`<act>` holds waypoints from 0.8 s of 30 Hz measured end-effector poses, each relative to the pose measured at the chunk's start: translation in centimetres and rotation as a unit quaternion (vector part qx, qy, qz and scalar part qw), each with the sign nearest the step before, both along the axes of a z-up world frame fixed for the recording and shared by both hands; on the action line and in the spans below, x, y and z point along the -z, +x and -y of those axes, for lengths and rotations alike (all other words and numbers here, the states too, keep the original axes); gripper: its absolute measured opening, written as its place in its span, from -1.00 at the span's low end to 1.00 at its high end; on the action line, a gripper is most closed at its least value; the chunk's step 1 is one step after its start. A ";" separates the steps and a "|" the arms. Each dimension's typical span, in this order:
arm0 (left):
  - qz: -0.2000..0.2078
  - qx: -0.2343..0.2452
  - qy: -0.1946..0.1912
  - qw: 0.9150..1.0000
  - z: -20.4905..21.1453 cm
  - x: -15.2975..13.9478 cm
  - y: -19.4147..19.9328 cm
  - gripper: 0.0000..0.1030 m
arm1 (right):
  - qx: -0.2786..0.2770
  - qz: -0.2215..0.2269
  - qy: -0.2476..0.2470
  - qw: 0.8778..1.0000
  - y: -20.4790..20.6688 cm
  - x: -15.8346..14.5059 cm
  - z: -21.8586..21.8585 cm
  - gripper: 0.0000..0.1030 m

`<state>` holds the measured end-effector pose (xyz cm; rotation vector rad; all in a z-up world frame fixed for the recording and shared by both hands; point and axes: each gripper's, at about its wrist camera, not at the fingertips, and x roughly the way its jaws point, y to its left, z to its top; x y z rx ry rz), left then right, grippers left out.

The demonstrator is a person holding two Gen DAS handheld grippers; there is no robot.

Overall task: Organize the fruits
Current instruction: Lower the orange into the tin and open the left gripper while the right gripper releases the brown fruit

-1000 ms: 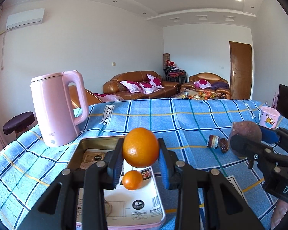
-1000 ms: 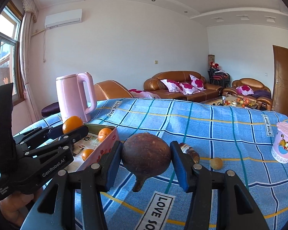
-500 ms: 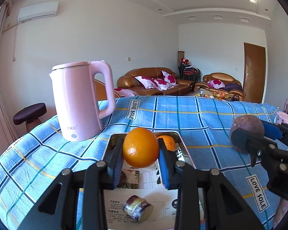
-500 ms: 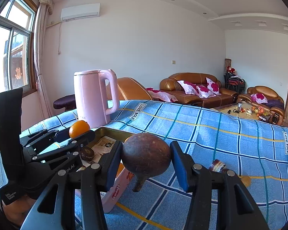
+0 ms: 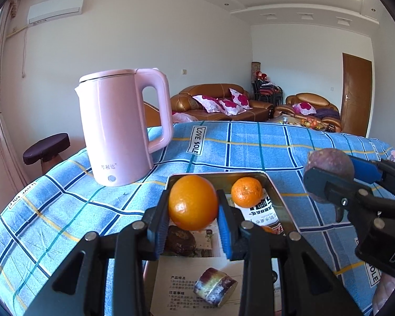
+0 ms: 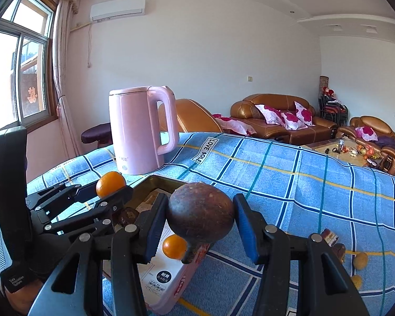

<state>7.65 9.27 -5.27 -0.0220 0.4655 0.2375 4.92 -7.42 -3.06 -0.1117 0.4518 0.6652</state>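
Note:
My left gripper (image 5: 193,206) is shut on a large orange (image 5: 193,202), held just above the near half of an open metal tray (image 5: 275,193). In the tray lie a second orange (image 5: 247,192), a dark brown fruit (image 5: 180,241) and a purple-and-yellow cut piece (image 5: 214,287). My right gripper (image 6: 200,220) is shut on a round brown fruit (image 6: 200,216) with a short stem, hanging over the tray's right edge (image 6: 183,280). A small orange (image 6: 174,246) shows below it. The left gripper (image 6: 110,189) appears at the left with its orange (image 6: 110,184).
A tall pink kettle (image 5: 123,129) stands on the blue checked cloth (image 5: 250,152) just behind and left of the tray. A wrapped piece (image 6: 329,237) and small yellowish fruits (image 6: 360,260) lie on the cloth to the right. Sofas stand far behind.
Both grippers have moved left across the table with their fruit still held. The kettle and the tray's far end now sit closer, and the left orange hangs over the tray.

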 end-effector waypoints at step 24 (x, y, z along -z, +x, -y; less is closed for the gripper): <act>-0.082 -0.002 -0.022 0.996 -1.9 1.9 2.5 -0.32 | -0.016 -0.046 -0.043 0.998 3.6 3.1 -4.4 0.03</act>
